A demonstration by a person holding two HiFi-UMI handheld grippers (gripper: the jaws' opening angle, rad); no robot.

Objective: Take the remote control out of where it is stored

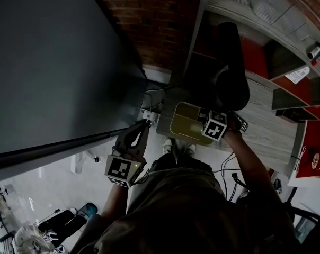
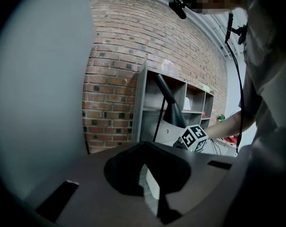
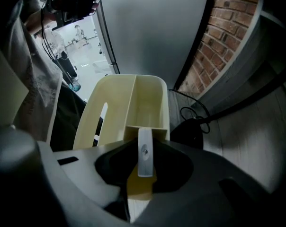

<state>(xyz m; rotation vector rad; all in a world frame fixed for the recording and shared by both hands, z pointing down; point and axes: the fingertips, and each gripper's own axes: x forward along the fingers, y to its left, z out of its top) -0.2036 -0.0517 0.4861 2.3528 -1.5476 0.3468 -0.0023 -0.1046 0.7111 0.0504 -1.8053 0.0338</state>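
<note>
Right gripper (image 3: 144,143): jaws partway closed, pinching the slim pale remote control (image 3: 144,160). We see the remote standing on end over the near end of the yellow caddy (image 3: 112,103). Left gripper (image 1: 145,124): we note fingertips together, holding nothing, just left of the caddy, under the dark screen (image 1: 54,62).

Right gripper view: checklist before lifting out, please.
1. Remote between the right gripper jaws, gripped: ok.
2. Remote free of the caddy: cannot tell; its far end overlaps the near compartment's wall.
3. Cable lies on the desk beside the caddy, not across it: ok.
4. Left gripper apart from the caddy: ok in the head view.
</note>
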